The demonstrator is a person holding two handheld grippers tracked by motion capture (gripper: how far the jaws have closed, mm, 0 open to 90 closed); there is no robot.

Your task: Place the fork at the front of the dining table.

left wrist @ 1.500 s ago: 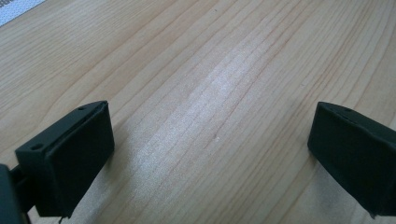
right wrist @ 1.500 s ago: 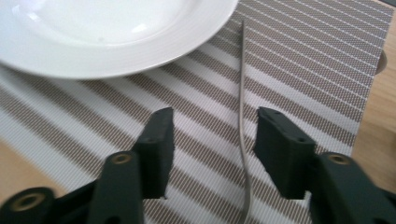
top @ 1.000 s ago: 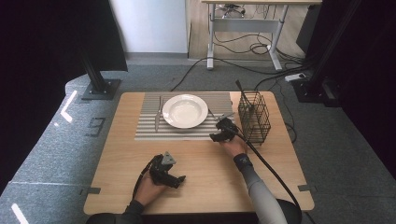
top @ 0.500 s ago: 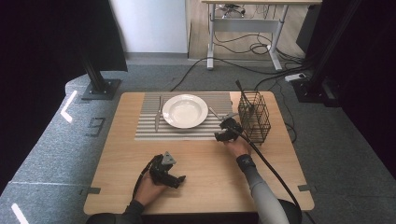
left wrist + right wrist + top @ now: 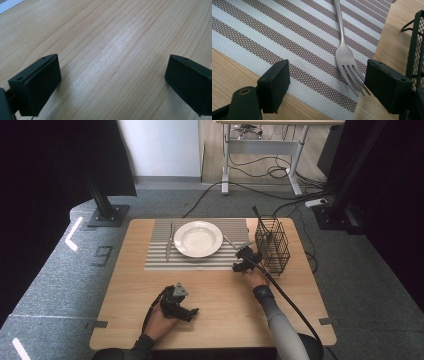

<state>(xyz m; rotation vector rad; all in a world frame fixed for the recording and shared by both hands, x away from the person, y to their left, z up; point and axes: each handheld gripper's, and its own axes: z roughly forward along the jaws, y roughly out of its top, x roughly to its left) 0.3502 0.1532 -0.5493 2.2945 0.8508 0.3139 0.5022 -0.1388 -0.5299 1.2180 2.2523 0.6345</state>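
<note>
Right tool (image 5: 325,82) has edged back from the fork (image 5: 348,60), jaws apart; left tool (image 5: 112,82) gapes over bare table (image 5: 112,37).

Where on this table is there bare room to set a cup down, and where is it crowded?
Free: the wood in front of the striped placemat, between the left gripper and the right gripper, and the strip left of the placemat. Crowded: the far side, where plate, knife, fork and wire basket sit close together.
</note>
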